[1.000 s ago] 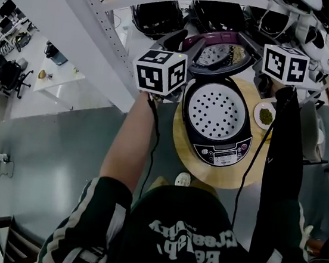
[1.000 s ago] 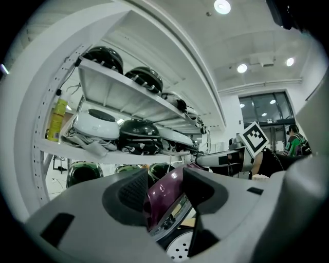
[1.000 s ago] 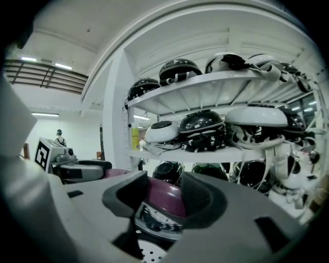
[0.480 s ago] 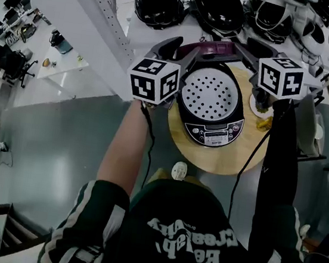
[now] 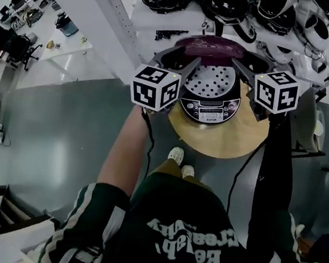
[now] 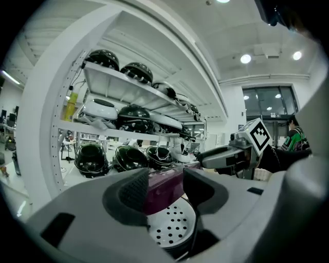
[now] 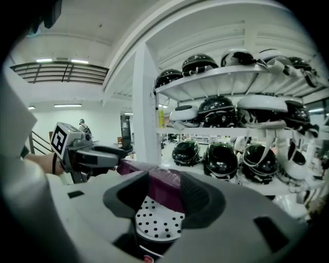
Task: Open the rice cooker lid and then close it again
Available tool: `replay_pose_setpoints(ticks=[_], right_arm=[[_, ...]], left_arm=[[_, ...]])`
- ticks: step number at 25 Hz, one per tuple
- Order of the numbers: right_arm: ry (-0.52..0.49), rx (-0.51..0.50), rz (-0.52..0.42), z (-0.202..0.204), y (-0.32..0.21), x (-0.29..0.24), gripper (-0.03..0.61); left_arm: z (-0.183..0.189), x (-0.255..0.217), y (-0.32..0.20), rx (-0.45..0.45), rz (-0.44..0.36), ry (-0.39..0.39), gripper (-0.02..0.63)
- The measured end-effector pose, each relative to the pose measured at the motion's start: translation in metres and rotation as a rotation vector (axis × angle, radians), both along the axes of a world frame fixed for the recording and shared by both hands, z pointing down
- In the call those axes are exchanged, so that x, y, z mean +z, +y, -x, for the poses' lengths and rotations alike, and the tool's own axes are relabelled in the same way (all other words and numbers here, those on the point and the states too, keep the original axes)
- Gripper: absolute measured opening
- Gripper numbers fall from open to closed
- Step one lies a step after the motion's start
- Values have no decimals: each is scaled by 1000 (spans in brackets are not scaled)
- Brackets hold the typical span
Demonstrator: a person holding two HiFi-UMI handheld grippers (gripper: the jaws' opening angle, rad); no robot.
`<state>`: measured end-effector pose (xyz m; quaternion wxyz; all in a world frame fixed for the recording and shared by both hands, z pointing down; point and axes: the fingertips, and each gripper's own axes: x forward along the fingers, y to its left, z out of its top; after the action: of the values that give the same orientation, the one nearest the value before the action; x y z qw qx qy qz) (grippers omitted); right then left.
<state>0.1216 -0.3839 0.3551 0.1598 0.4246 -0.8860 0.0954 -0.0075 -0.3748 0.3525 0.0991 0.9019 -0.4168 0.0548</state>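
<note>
The raised lid (image 5: pixel 214 47) of the rice cooker (image 5: pixel 209 101) is framed, not clamped, just ahead between the parted jaws of the left hand-held gripper (image 6: pixel 164 187) and the right hand-held gripper (image 7: pixel 163 192), the latter's having just been closed a little, apparently so that it can be pressed shut.

Setting: large indoor hall of the lab or workshop kind, not a home.
Evidence:
- white metal shelving (image 6: pixel 128 85) with perforated uprights, its tiers stocked with rows of dark helmets (image 6: pixel 91 158)
- bare grey polished floor (image 5: pixel 60 144)
- high white ceiling with round ceiling lights (image 6: pixel 245 58)
- tall windows (image 6: pixel 267 105)
- upper level behind a dark railing (image 7: pixel 56 72)
- office chairs (image 5: pixel 16 48) at the far side
- one round wooden table (image 5: pixel 223 141) in open floor space, carrying a rice cooker (image 5: pixel 210 107)
</note>
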Motion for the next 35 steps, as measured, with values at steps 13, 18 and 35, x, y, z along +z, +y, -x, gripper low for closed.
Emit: replay_pose_setpoints(ticks=[13, 18, 35], right_arm=[[17, -33, 114, -4, 38, 60, 198], [25, -33, 141, -2, 43, 76, 199], [17, -27, 274, 8, 52, 142, 196]], left_arm=[[-11, 61, 32, -67, 97, -46, 209], [-12, 77, 38, -66, 124, -65, 209], [-32, 140, 52, -31, 270, -82, 131]])
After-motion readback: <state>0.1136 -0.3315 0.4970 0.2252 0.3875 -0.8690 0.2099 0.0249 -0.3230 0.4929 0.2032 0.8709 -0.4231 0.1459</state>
